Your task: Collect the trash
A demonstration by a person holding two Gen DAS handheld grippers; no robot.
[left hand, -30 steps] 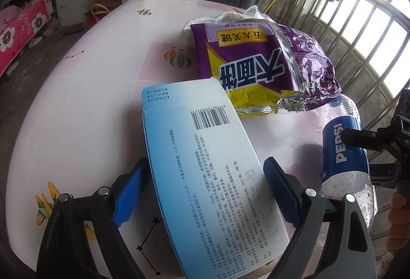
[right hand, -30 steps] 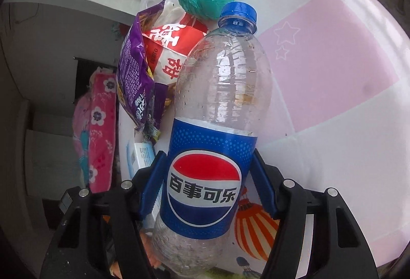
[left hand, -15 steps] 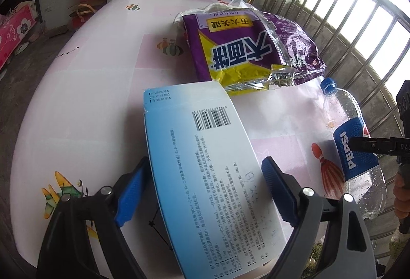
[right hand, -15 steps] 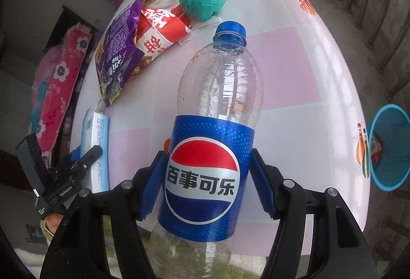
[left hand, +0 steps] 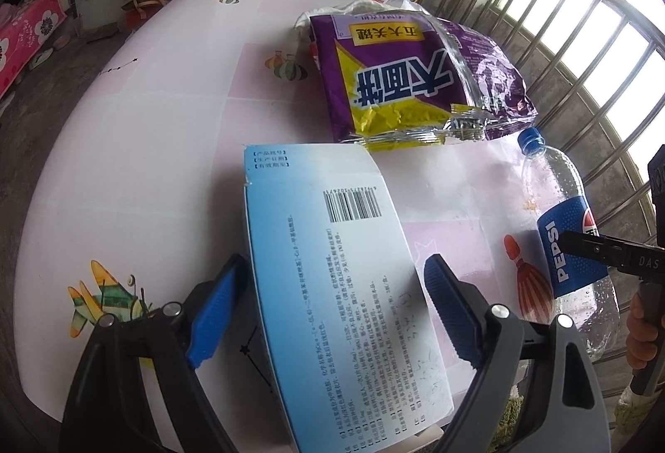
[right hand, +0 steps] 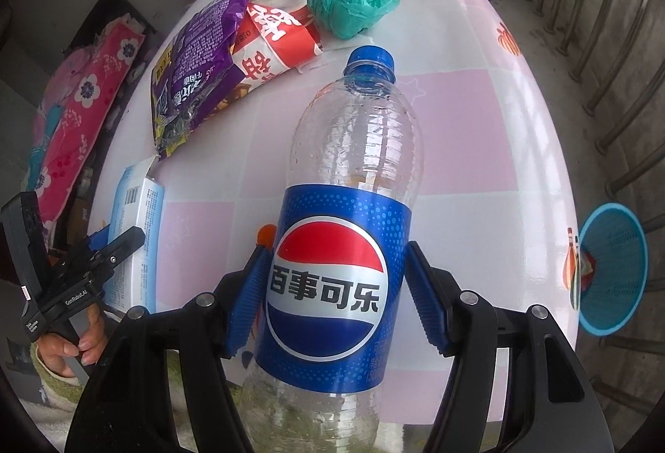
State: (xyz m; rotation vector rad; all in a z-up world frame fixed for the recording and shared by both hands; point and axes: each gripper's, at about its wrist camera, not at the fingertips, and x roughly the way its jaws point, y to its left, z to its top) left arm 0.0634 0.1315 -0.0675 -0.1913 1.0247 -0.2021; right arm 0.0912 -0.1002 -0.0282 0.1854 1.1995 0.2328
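A light blue and white carton (left hand: 316, 178) with a barcode sits between the blue pads of my left gripper (left hand: 336, 274), which is shut on it above the table's near edge. The same carton (right hand: 139, 220) and left gripper (right hand: 112, 249) show at the left of the right wrist view. My right gripper (right hand: 338, 257) is shut on the label of an empty Pepsi bottle (right hand: 353, 145) with a blue cap, held over the table. The left wrist view has the bottle (left hand: 557, 241) at far right, with a right gripper finger (left hand: 590, 245) across it.
On the pink and white table (left hand: 145, 145) lie a purple snack bag (left hand: 407, 75), a red and white bag (right hand: 274, 41) and a crumpled green plastic bag (right hand: 345, 8). A blue basket (right hand: 615, 270) stands on the floor beside the table, near metal railings (right hand: 623, 50).
The right gripper has rolled with the bottle, so its view has swung round to show the table, the floor and the basket. The left gripper holds the carton almost still.
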